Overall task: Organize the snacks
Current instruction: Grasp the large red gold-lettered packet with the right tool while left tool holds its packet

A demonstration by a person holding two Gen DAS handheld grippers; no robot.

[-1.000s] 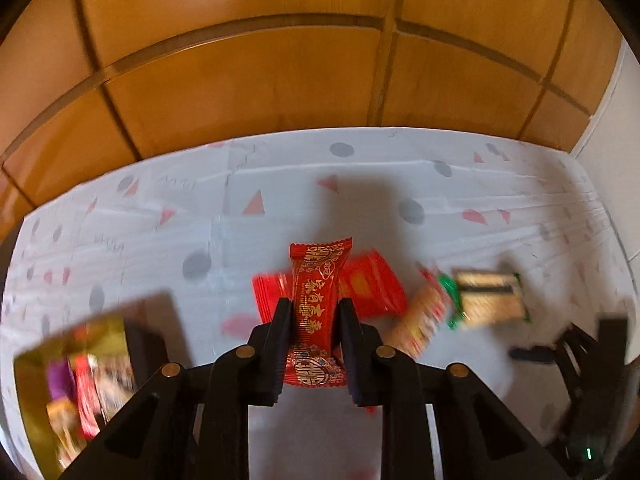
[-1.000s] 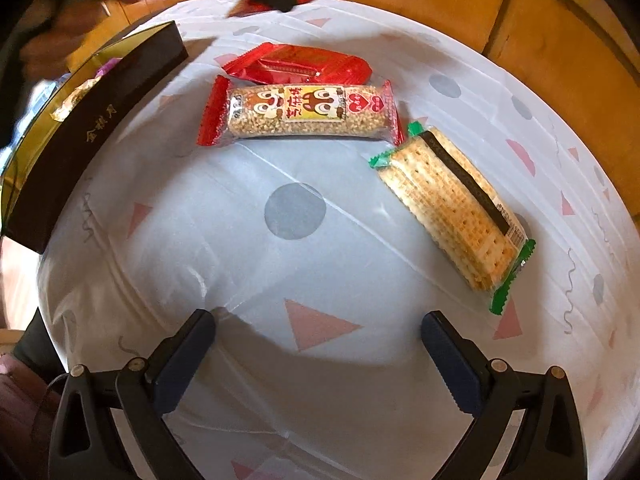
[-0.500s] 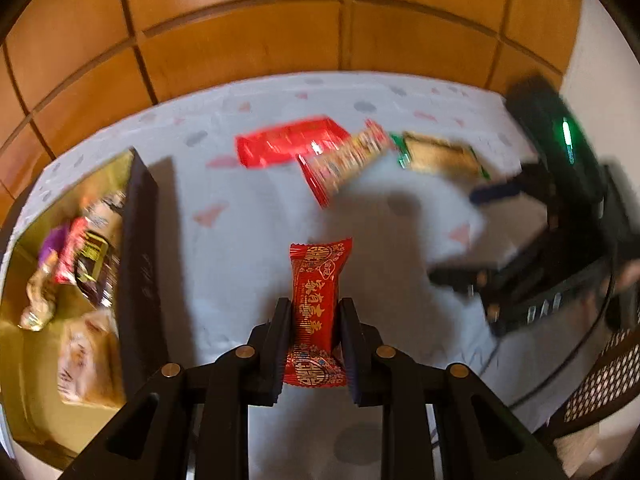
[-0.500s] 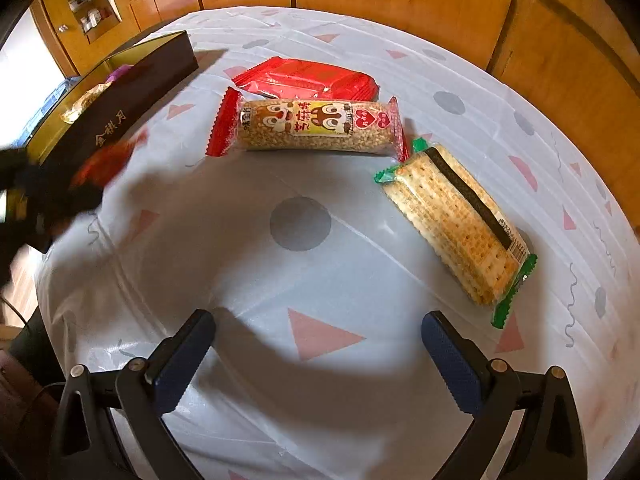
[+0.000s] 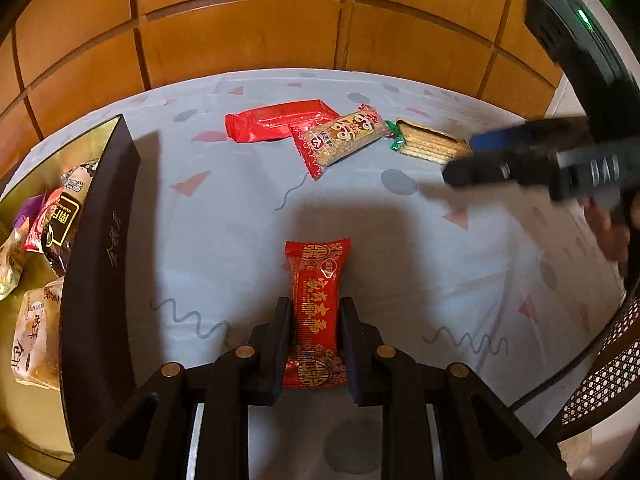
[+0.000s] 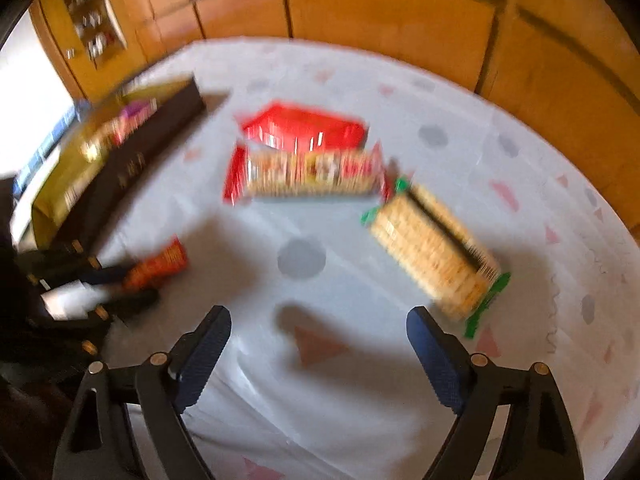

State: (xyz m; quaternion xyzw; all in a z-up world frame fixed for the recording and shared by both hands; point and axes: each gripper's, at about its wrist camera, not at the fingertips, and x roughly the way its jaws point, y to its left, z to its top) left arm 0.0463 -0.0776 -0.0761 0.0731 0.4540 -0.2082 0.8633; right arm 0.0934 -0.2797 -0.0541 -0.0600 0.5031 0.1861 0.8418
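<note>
Carrying the red candy packet, the left gripper has swung from above the loose snacks to a position just beside the dark wall of the gift box; its jaws are clenched on the packet's lower half. Judged from this, the packet is close to being dropped among the snacks already lying on the box's gold lining. The right gripper stands wide and empty, its jaws having just closed slightly with nothing between them. Three snacks lie on the tablecloth: a flat glossy red pouch, a grain bar in clear film with crimped red ends overlapping it, and a rectangular cracker pack with green ends.
</note>
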